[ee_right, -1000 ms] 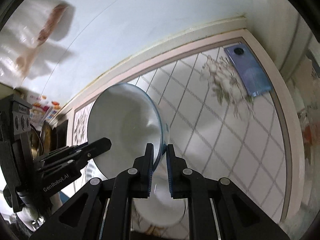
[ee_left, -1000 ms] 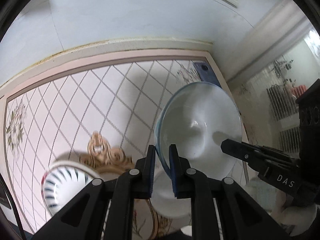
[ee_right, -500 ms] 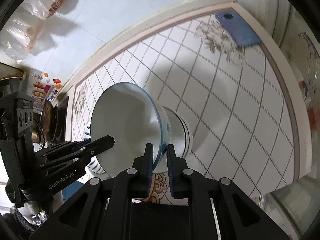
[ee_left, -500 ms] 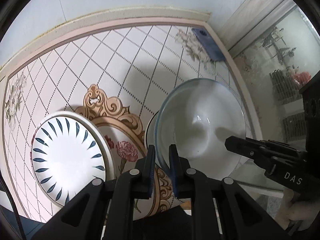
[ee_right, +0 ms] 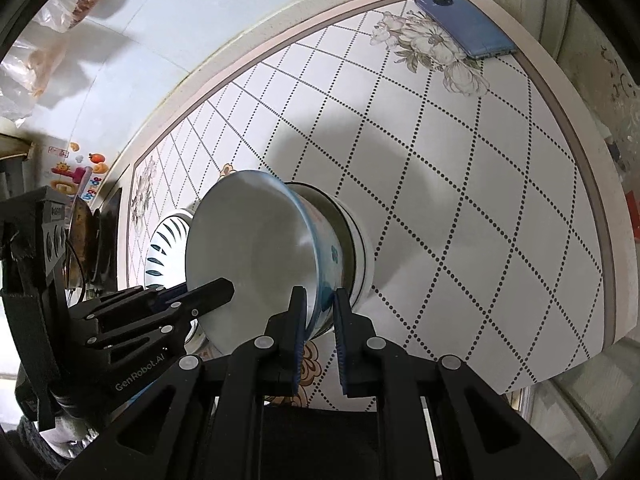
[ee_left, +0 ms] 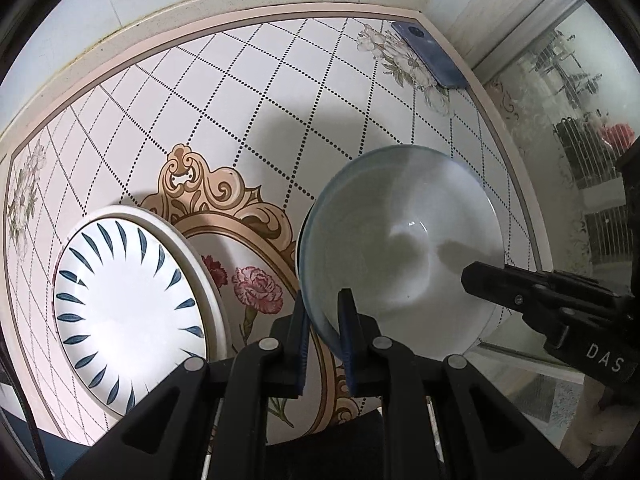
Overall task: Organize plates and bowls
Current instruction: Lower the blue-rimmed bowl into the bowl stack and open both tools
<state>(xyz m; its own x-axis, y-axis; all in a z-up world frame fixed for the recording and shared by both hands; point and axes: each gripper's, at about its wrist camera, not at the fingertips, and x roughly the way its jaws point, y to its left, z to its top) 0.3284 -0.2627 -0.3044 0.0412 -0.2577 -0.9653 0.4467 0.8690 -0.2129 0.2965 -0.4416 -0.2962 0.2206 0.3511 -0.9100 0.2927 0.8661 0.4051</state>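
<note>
You have the white bowl pinched by its rim from two sides: your left gripper is clamped on the near rim, and your right gripper is clamped on the opposite rim, one finger inside the bowl and one outside in each case. The bowl hangs tilted over a second bowl that sits upright near the middle of the table, and the two look close to nesting; whether they already touch is hard to tell. Level the rim before you go lower, so the foot settles straight into the bowl beneath instead of catching its edge. Bring both hands down together at one pace, since a lag on one side will twist the rim in the pads. Keep clear of the leaf-patterned plate lying beside it toward the table's left edge, and let go only once the weight is fully seated. The phone at the far right corner is well out of your way
</note>
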